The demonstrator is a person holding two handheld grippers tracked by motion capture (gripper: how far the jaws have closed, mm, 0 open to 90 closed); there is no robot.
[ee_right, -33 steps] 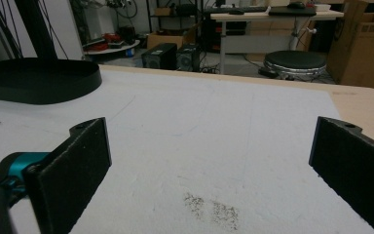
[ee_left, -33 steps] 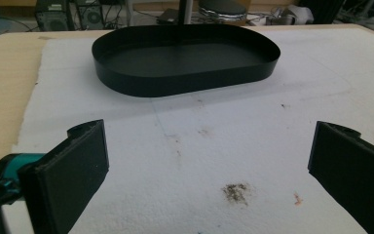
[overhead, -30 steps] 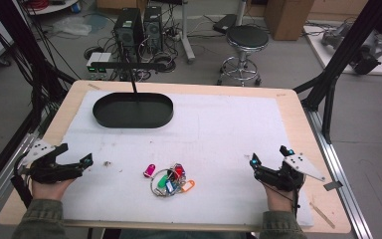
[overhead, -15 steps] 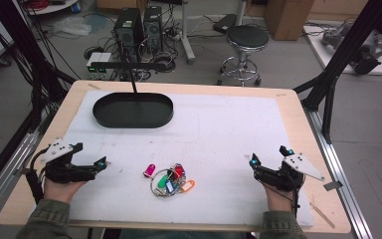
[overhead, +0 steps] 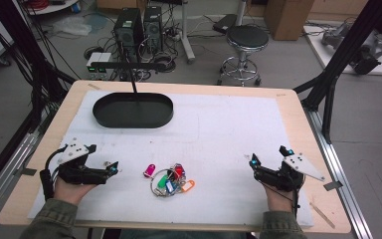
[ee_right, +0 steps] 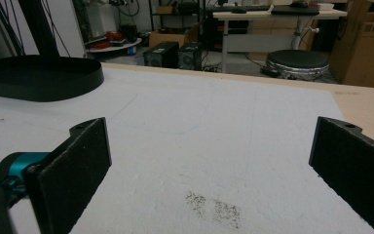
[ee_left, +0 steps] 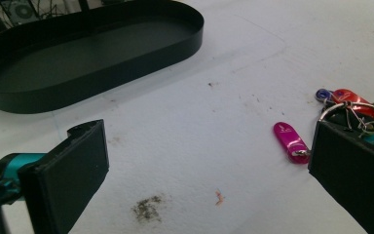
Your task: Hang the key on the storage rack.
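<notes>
Closest to the person, the left tongs (overhead: 113, 168) lie low over the surface (overhead: 229, 129), held in the left hand (overhead: 72, 188). Their jaws stand wide apart with nothing between them. They point at the bunch of keys (overhead: 171, 180), which is just beside them but not touching. In the left gripper view the right jaw hides part of the bunch, and the little pink tag (ee_left: 290, 141) lies on the white mat just in front of that jaw.

The right tongs (overhead: 269, 160) are on the other side, well apart from the keys. Their jaws are wide too and hold nothing. In the right gripper view there is just bare white mat between the jaws, with a small grey smudge (ee_right: 214, 207) on it.

The bunch of keys sits near the front edge of the surface, between the two tongs and nearer the left ones. It has tags in red, green, blue and orange on a ring. I think the pink tag is loose from the ring, but it is too small to be sure.

Farther back is the black oval tray (overhead: 132, 122). It is empty.

So the job looks like it has hardly started. Nothing is picked up yet. The keys probably have to be grabbed, lifted and carried to the tray, and all of that is left to do.
</notes>
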